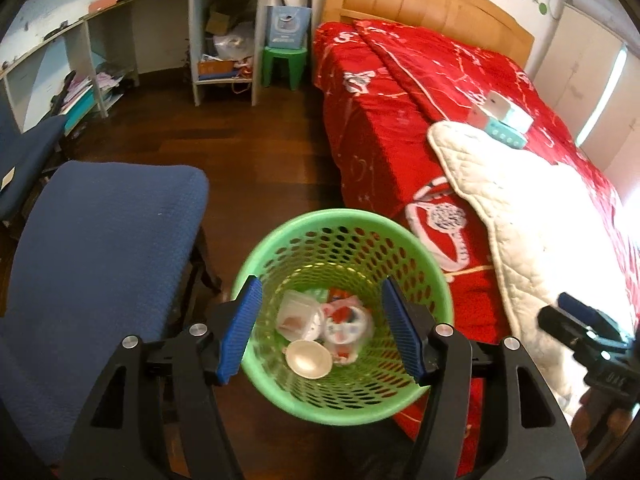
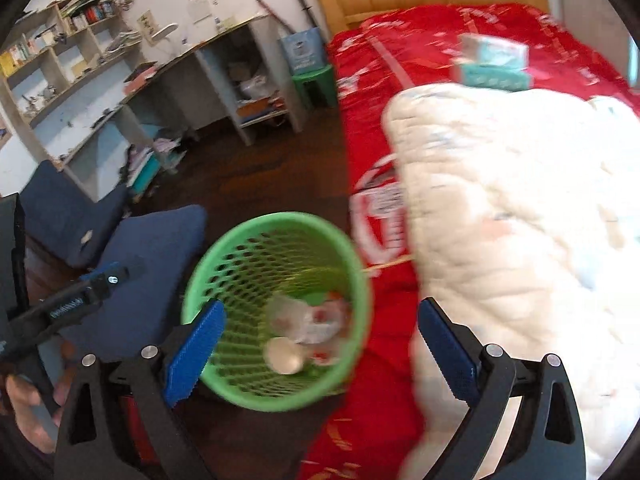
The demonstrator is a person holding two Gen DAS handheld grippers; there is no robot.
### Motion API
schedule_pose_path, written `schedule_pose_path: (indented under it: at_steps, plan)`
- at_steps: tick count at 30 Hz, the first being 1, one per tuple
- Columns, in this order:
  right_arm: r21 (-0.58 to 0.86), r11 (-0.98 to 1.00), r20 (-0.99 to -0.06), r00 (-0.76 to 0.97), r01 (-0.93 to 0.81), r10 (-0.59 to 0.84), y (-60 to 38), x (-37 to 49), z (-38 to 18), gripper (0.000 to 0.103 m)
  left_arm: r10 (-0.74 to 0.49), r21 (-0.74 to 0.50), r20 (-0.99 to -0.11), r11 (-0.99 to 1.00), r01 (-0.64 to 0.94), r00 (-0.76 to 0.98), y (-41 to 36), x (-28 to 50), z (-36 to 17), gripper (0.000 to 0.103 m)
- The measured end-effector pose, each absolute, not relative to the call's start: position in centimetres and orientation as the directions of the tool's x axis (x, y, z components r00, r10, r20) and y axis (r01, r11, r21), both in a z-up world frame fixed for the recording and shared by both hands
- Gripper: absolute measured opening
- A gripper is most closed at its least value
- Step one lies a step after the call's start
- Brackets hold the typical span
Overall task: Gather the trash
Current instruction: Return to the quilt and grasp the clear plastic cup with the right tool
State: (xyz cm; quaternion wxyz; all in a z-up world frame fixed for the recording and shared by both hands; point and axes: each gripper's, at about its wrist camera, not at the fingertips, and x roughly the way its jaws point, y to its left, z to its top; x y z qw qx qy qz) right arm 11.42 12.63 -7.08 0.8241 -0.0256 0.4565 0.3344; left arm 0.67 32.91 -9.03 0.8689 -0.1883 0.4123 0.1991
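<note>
Above the green mesh basket on the floor beside the bed, left gripper and right gripper hang with jaws spread and empty, over light, crushable cups and wrappers probably best pinched by their rims.

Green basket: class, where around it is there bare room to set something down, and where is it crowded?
Free: the dark floor between the blue chair, the shelves and the bed; also the white quilt. Crowded: the green basket is squeezed between chair and bed, with trash inside.
</note>
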Motion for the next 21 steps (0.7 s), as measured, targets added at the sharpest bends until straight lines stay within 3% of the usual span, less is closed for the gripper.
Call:
schedule_pose_path:
  at_steps: [13, 21]
  plan:
    - [0.101, 0.958, -0.753, 0.608, -0.27, 0.251, -6.7, 16.3, -4.7, 0.093, 0.105, -0.157, -0.787, 0.919, -0.362, 0.608, 25.3, 5.5, -8.0, 0.062]
    - [0.086, 0.989, -0.766, 0.626, -0.124, 0.145, -15.0, 19.0, -5.1, 0.093, 0.041, -0.14, -0.785, 0.96, -0.241, 0.619, 19.1, 9.6, -7.0, 0.066]
